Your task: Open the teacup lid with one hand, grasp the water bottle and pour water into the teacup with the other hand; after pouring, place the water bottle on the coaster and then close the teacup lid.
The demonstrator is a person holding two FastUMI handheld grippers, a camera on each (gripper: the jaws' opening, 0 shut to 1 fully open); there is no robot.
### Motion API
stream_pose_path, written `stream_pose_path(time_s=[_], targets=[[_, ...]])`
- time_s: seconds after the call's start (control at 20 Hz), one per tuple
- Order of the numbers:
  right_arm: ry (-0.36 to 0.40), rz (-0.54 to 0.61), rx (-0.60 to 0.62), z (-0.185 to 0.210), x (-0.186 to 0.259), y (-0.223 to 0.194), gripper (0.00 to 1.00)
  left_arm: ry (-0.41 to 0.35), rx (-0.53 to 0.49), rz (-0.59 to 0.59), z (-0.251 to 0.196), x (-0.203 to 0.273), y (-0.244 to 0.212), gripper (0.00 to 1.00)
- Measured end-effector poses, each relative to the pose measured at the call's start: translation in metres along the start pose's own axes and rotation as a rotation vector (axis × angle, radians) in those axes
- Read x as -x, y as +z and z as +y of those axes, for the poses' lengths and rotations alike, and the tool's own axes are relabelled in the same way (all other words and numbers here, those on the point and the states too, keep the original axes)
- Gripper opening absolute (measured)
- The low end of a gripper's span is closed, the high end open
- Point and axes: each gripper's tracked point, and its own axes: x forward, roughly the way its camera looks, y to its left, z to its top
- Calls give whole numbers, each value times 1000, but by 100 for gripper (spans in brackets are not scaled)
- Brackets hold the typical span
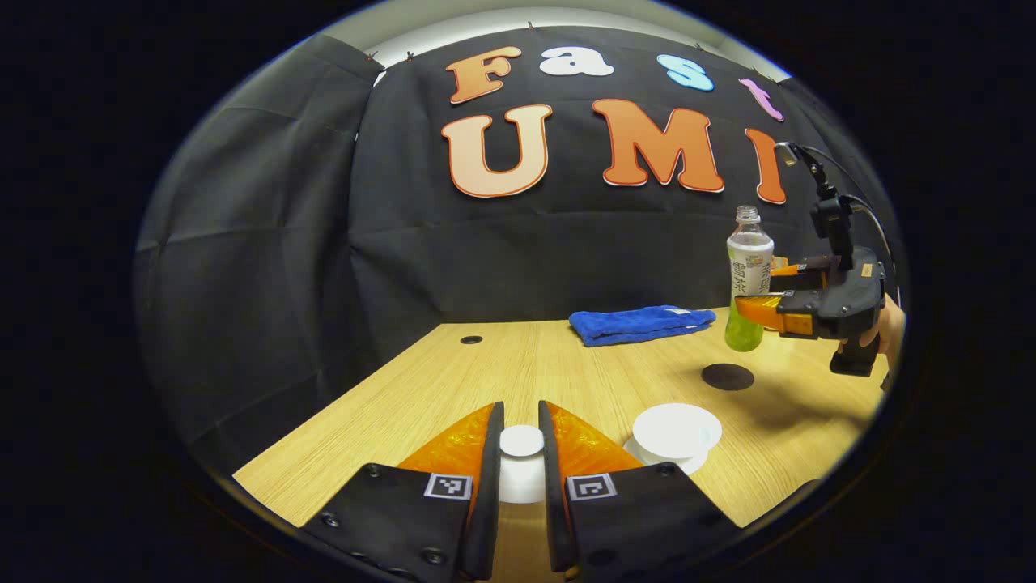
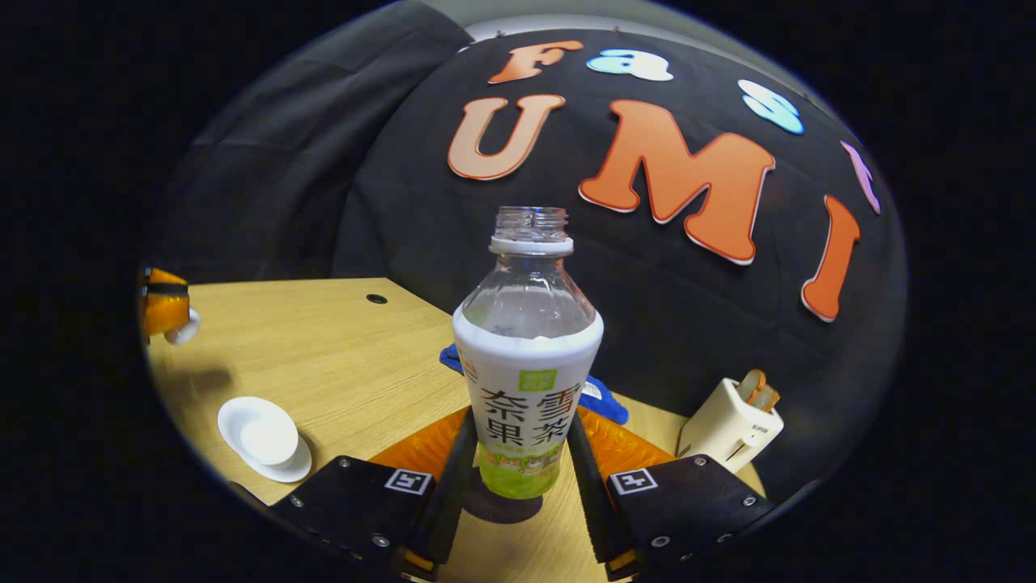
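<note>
Black cloth is hanging behind a pale wooden bench (image 1: 566, 364), which is carrying everything for this tea-pouring task. Taking the open teacup (image 1: 676, 433) as the landmark: the dark round coaster (image 1: 727, 376) is lying just beyond it, a folded blue towel (image 1: 639, 322) is resting farther back toward the cloth, and a cream toaster (image 2: 728, 429) is standing well apart from it.

In the left gripper view, the left gripper (image 1: 522, 453) is holding the white teacup lid (image 1: 522, 441) just beside the cup; its jaws are clenching the lid's small knob from both sides. The lid looks like ceramic, so it is probably stiff, smooth and breakable, and the knob is the natural place to pinch it, gently.

The right gripper (image 2: 518, 470) is grasping the water bottle (image 2: 526, 364), with its jaws pressing on the lower body, just under the label. Seen from the left gripper view, the bottle is hanging upright beyond the coaster, with a hand (image 1: 886, 328) wrapped around the tool's handle behind it. The bottle is uncapped, thin clear plastic, with greenish liquid only near the bottom, so it is likely light and squashy; a hard squeeze could buckle it. Holding it low is leaving the open neck free for tipping toward the cup. Both tools are sitting roughly level, pointing toward the cloth wall.
</note>
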Motion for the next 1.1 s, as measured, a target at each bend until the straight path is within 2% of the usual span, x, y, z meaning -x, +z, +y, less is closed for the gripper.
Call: stream_pose_path(time_s=[0.35,0.65,0.95,1.05,1.1], targets=[[20,94,-210,-4,-21,-37,65,-17,2,-7,-10,2,2,29],[33,186,-287,-2,-31,-69,66,-18,3,17,-12,1,-5,29],[31,169,-301,-6,-34,-67,65,-34,5,20,-20,-1,-5,29],[31,186,-304,-5,-36,-73,70,-48,12,21,-27,-3,-4,29],[30,183,-301,-6,-35,-70,76,-64,22,22,-33,-3,-4,29]])
